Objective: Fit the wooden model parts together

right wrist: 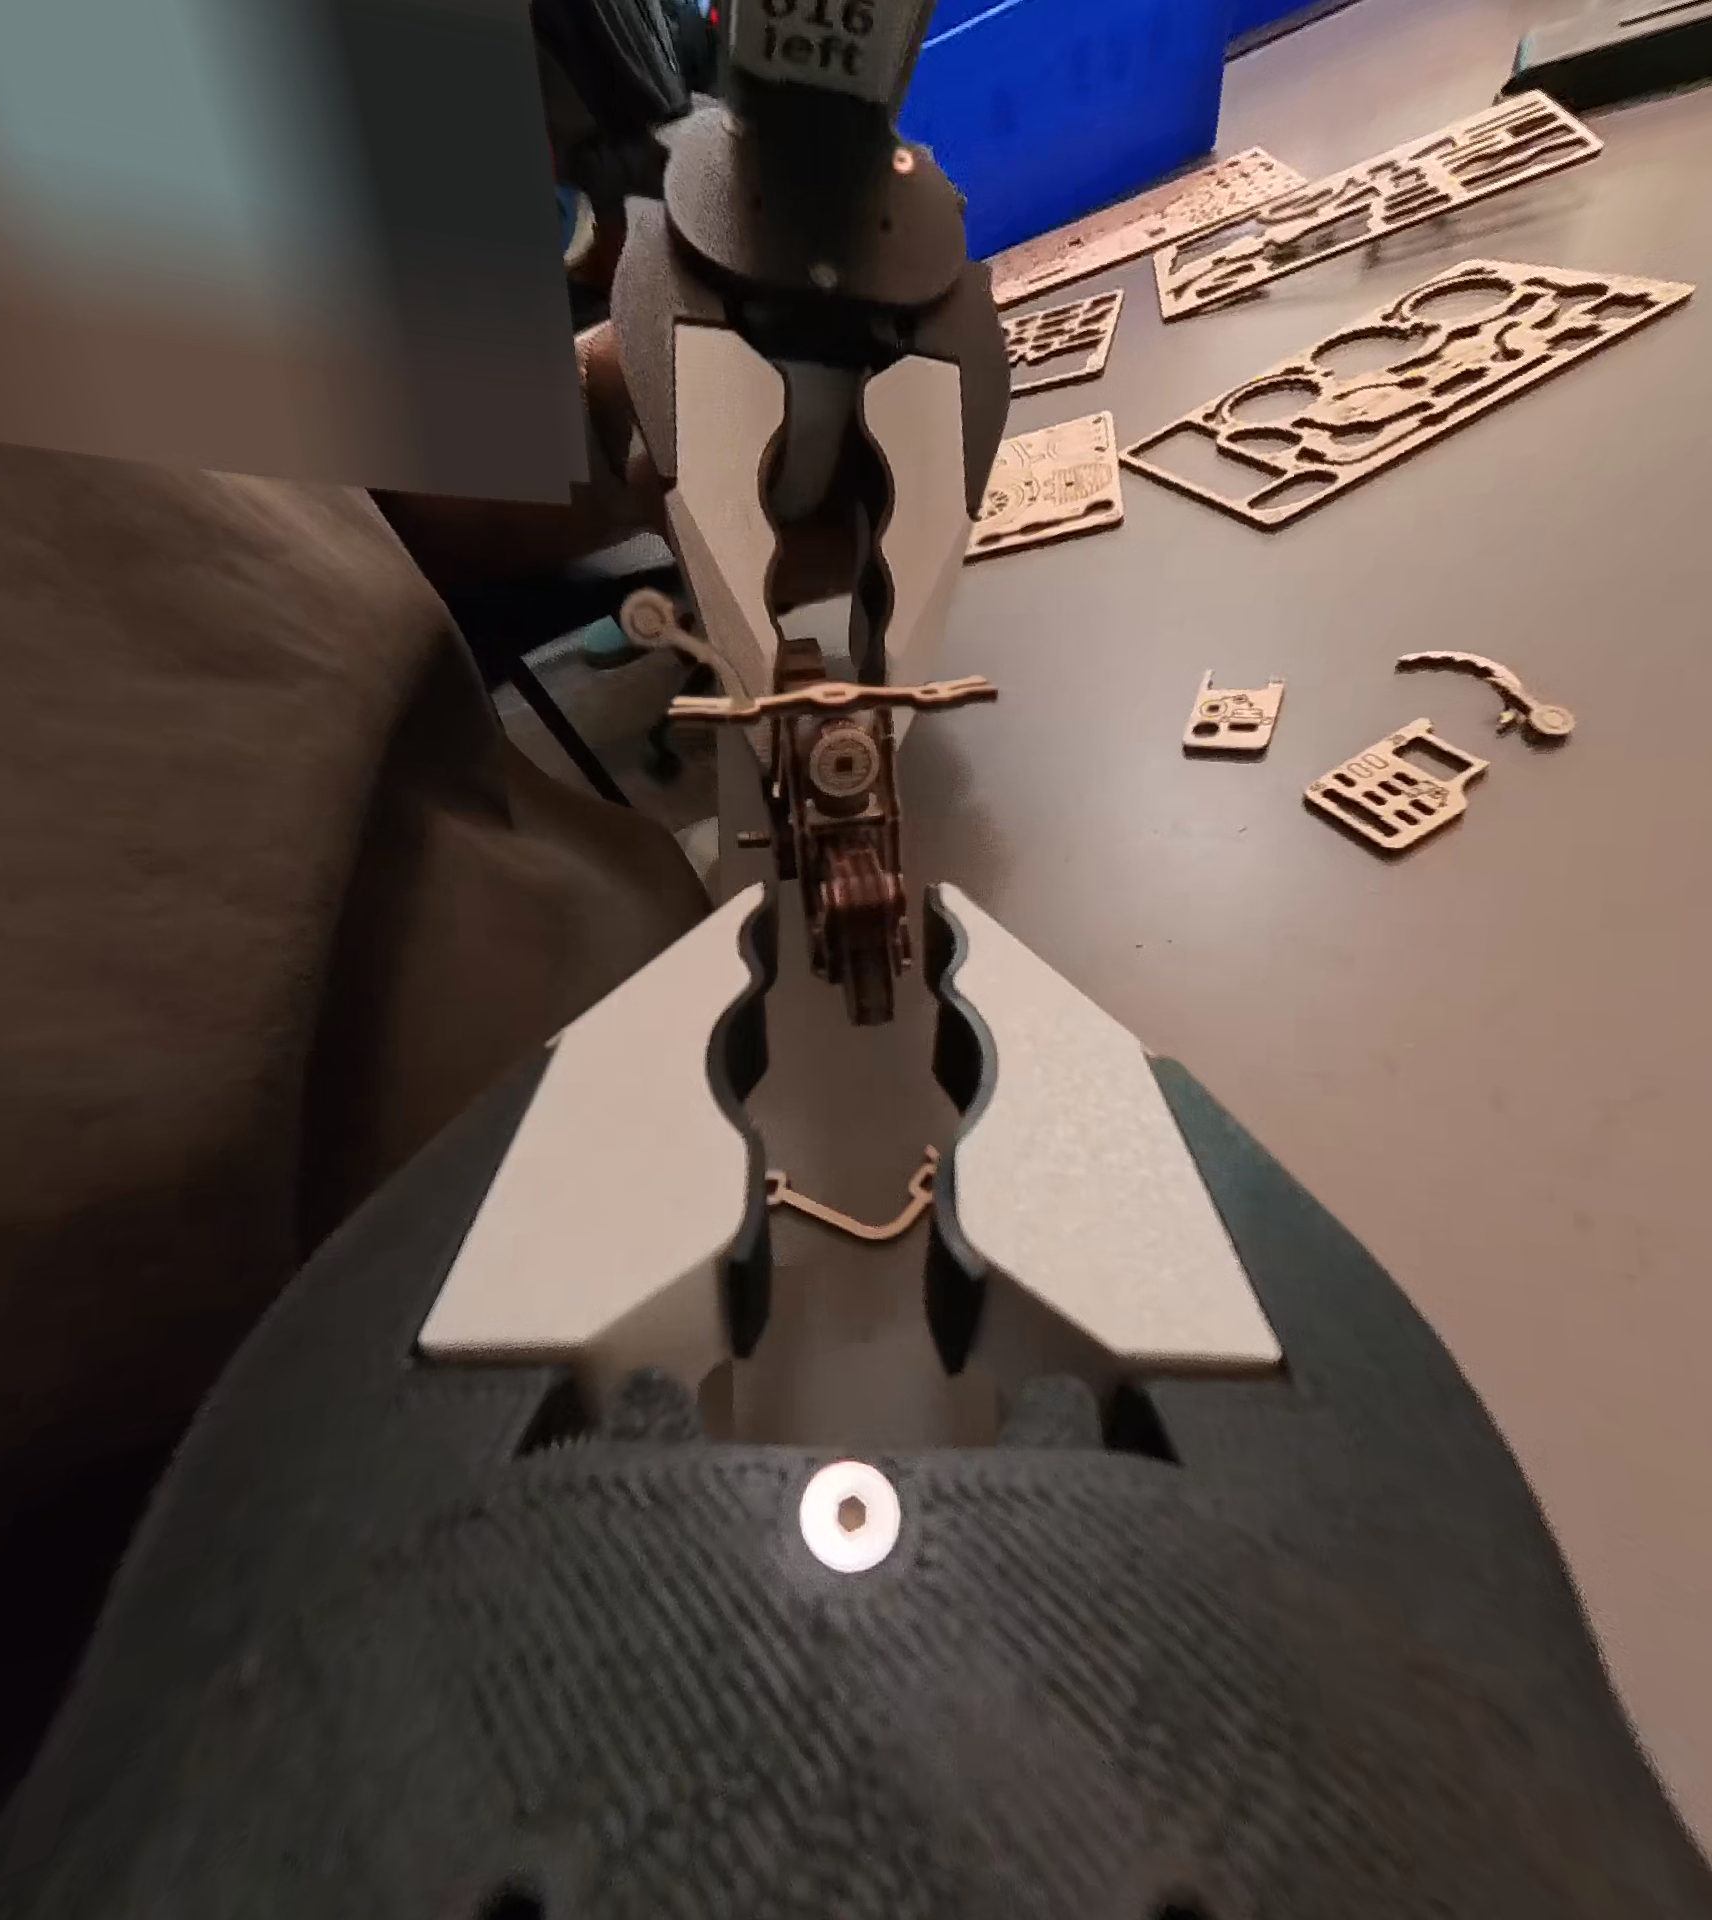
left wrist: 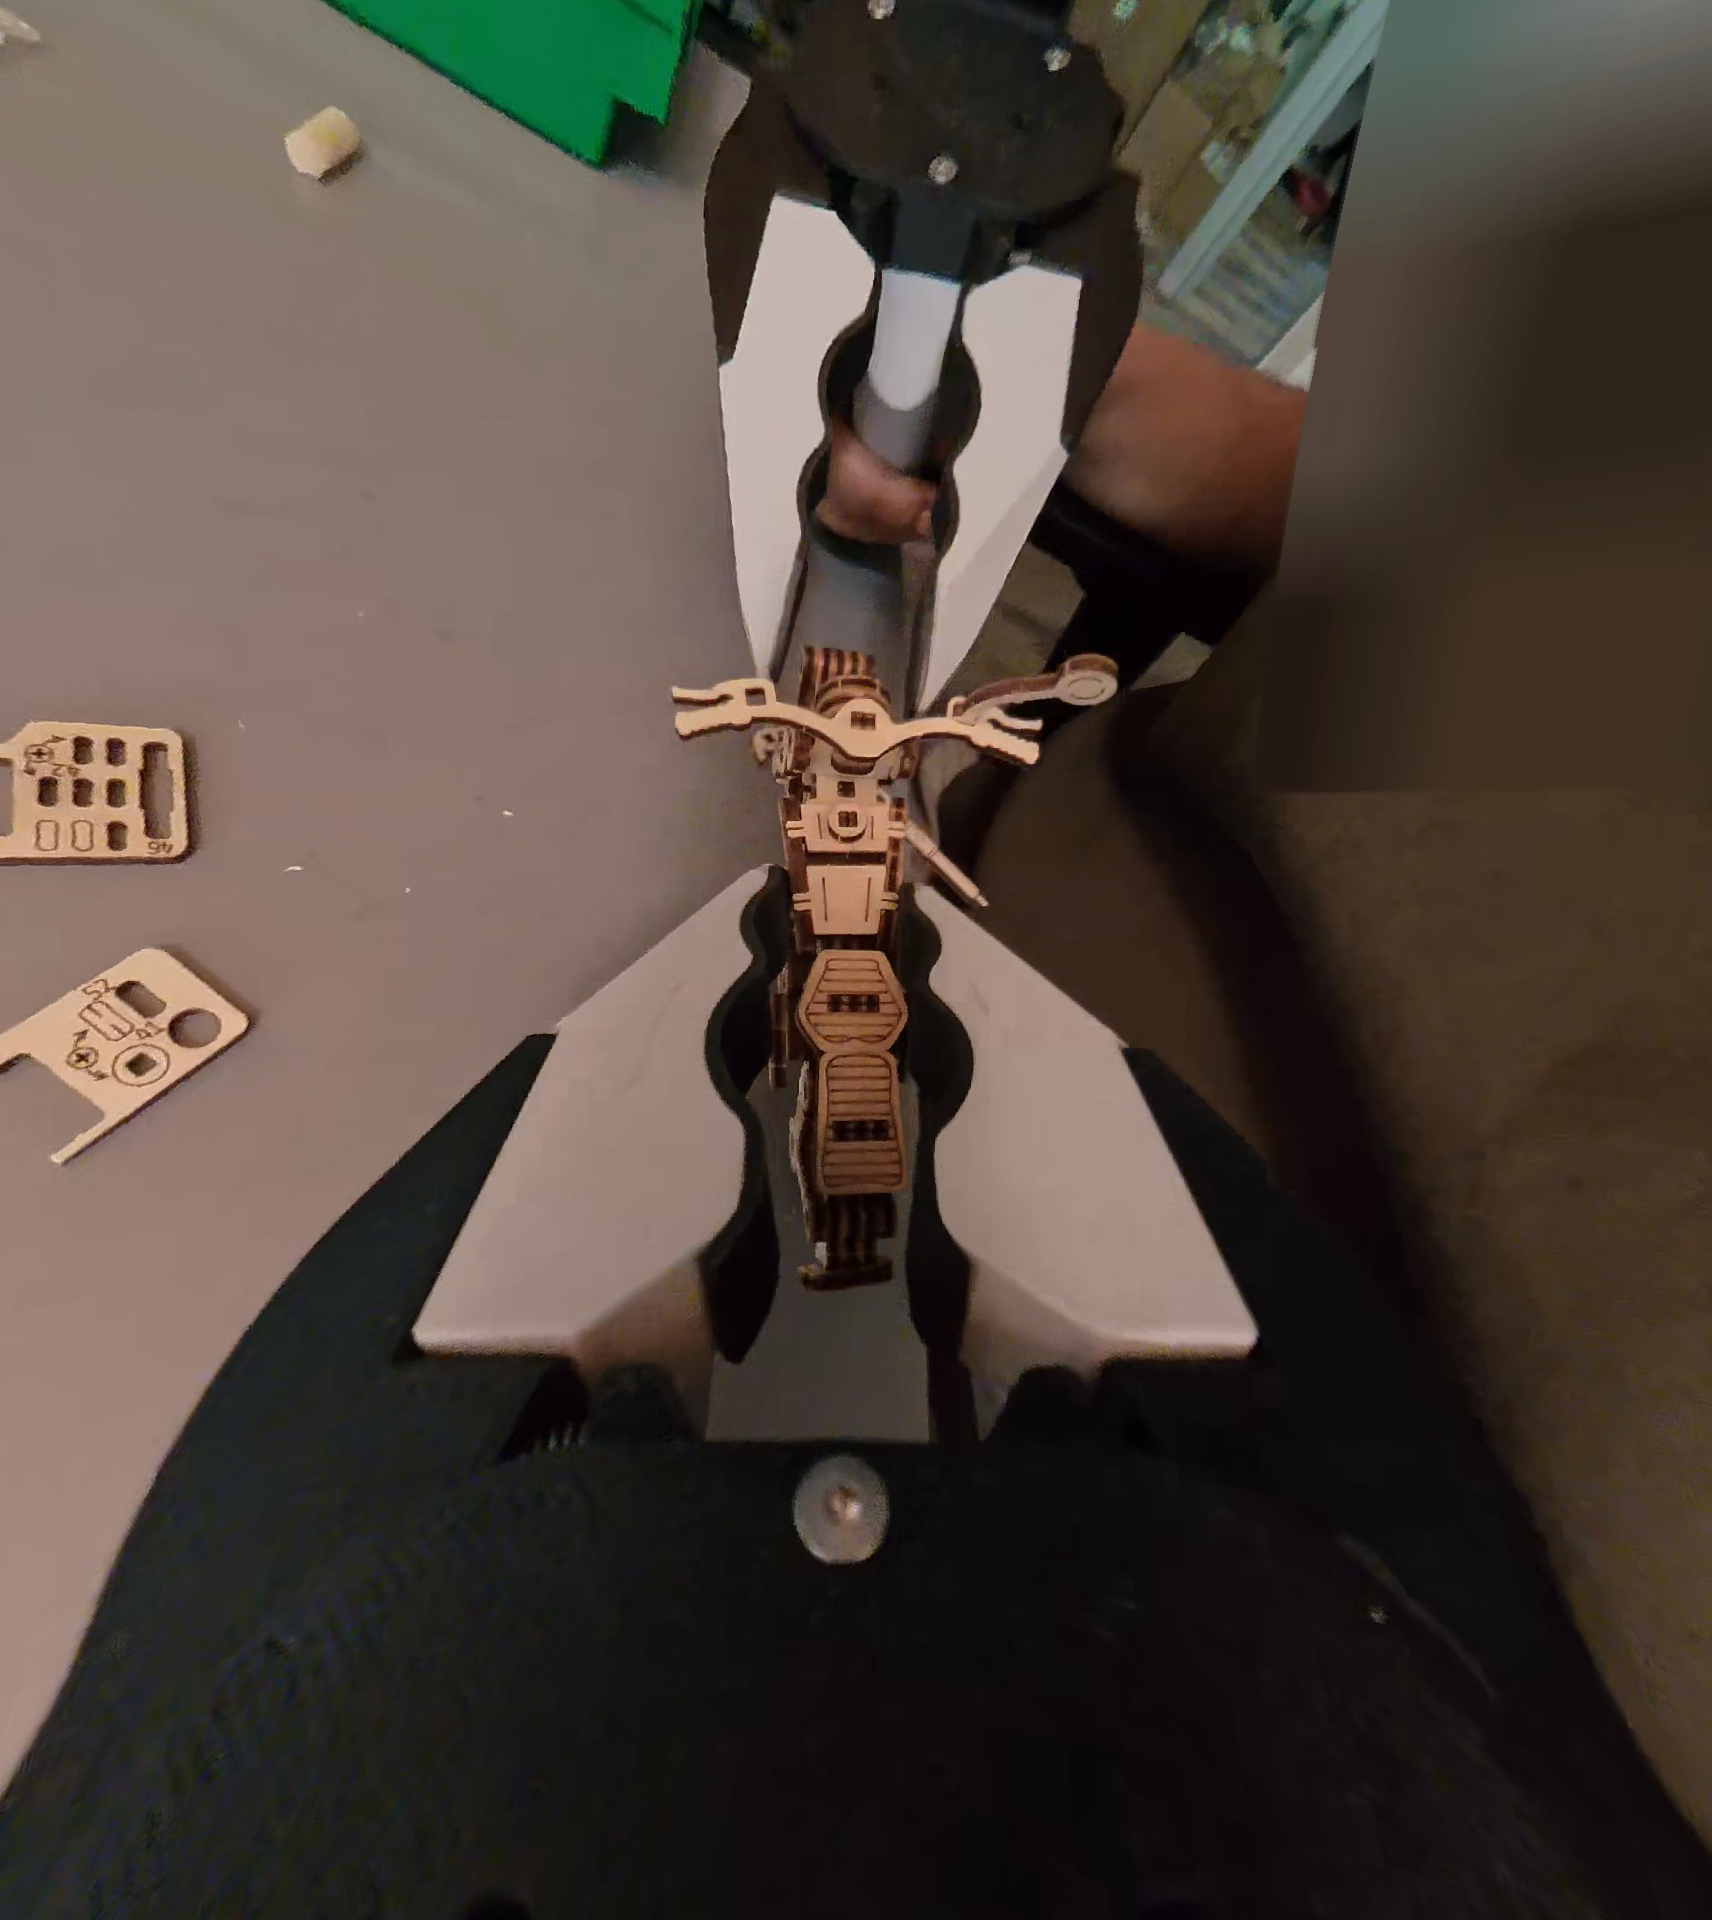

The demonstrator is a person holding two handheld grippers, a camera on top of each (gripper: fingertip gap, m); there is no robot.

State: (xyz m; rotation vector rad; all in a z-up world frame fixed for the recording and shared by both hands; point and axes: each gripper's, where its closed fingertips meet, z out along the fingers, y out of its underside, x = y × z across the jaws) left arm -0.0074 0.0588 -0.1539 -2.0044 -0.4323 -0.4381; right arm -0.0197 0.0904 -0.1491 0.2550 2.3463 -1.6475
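Note:
A wooden motorcycle model (left wrist: 847,1023) with handlebar (left wrist: 852,719) and one mirror (left wrist: 1080,681) sits between the fingers of my left gripper (left wrist: 847,894), which is shut on its body behind the seat. In the right wrist view the model (right wrist: 841,831) faces me, held by the left gripper (right wrist: 826,644). My right gripper (right wrist: 847,899) has its tips on either side of the model's front wheel. A thin curved wooden part (right wrist: 852,1210) is pinched crosswise deeper in its jaws. In the left wrist view the right gripper (left wrist: 847,655) points at the model's front.
On the grey table (left wrist: 312,468) lie two small offcut sheets (left wrist: 52,795) (left wrist: 109,1044). The right wrist view shows large punched sheets (right wrist: 1403,384), small offcuts (right wrist: 1382,790) and a loose mirror part (right wrist: 1496,696). A blue bin (right wrist: 1060,114) and a green box (left wrist: 519,62) stand at the back. A person's brown clothing (right wrist: 156,831) is close by. My hands' fingertips stand some 4 centimetres from each other.

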